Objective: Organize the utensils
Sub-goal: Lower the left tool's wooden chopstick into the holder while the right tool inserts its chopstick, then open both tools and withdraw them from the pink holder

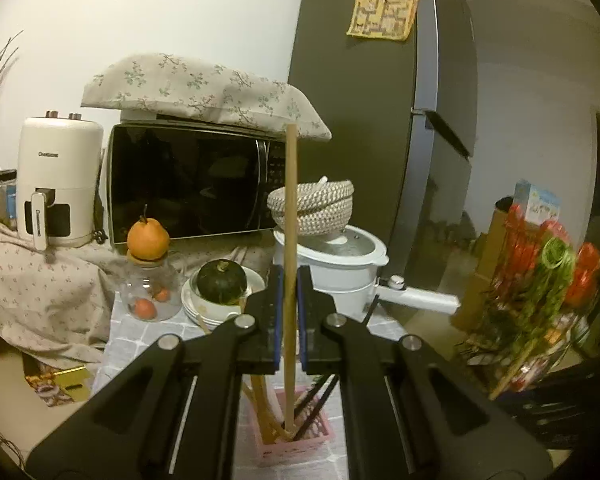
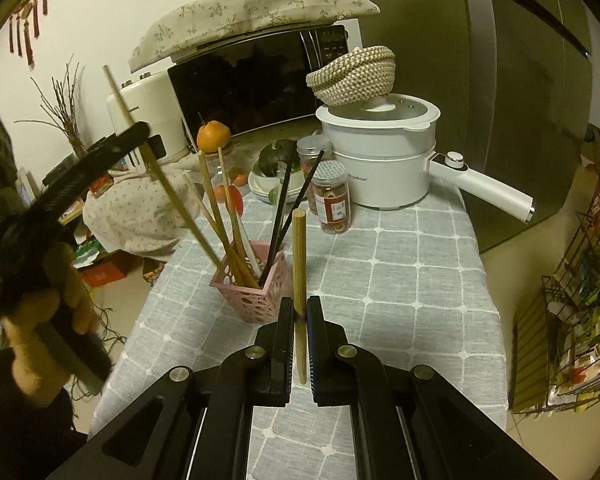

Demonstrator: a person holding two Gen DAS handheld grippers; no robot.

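My left claw point(image 1: 289, 304) is clenched on a long wooden chopstick point(image 1: 290, 240), its lower end inside the pink basket point(image 1: 296, 446) on the desk point(image 2: 400, 280). That basket also holds other wooden sticks point(image 2: 212, 216) and two black chopsticks point(image 2: 296, 196). My right claw point(image 2: 300, 320) grasps a shorter wooden chopstick point(image 2: 299, 256), upright, just right of the basket and near me. A white pot point(image 2: 384, 160) stands farther back.
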